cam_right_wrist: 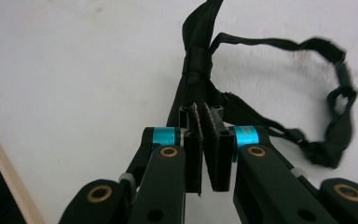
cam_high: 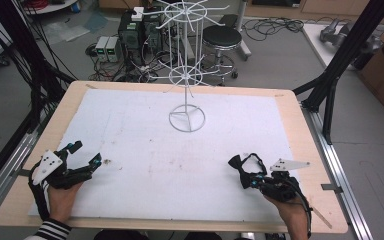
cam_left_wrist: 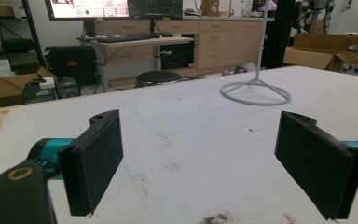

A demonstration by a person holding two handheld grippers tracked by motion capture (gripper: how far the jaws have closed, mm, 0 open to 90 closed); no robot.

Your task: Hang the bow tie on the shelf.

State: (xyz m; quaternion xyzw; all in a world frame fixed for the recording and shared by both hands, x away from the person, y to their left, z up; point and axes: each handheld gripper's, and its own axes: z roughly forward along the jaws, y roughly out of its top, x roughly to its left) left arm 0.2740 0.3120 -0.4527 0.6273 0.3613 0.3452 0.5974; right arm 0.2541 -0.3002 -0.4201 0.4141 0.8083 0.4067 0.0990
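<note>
- High view: a wooden table [cam_high: 300, 125] carries a white mat [cam_high: 145, 150], marked with faint smudges. A white wire display stand [cam_high: 186, 70] rises from a ring base at the far middle of the mat.
- The left gripper [cam_high: 86, 156] lies at the mat's near left edge, held by a hand [cam_high: 62, 197] in a striped sleeve; its jaws are spread wide with nothing between them.
- The right gripper [cam_high: 245, 179] sits at the near right, held by the other hand [cam_high: 292, 210]. Its jaws are pressed onto a black bow tie [cam_high: 236, 162], whose thin strap [cam_high: 256, 161] loops just beside it on the mat.
- Left gripper view: the left gripper [cam_left_wrist: 198, 163] shows two black padded jaws standing far apart over bare mat, holding nothing. The stand's ring base [cam_left_wrist: 255, 92] rests further ahead on the mat. Beyond the table's edge are a round stool [cam_left_wrist: 158, 77], a desk [cam_left_wrist: 140, 44] and wooden drawers [cam_left_wrist: 214, 39].
- Right gripper view: the right gripper [cam_right_wrist: 203, 140] has its jaws clamped together on the bow tie [cam_right_wrist: 196, 60], which extends away from the tips over the white mat. The strap [cam_right_wrist: 317, 93] curls off to one side in a loop, lying on the mat.
</note>
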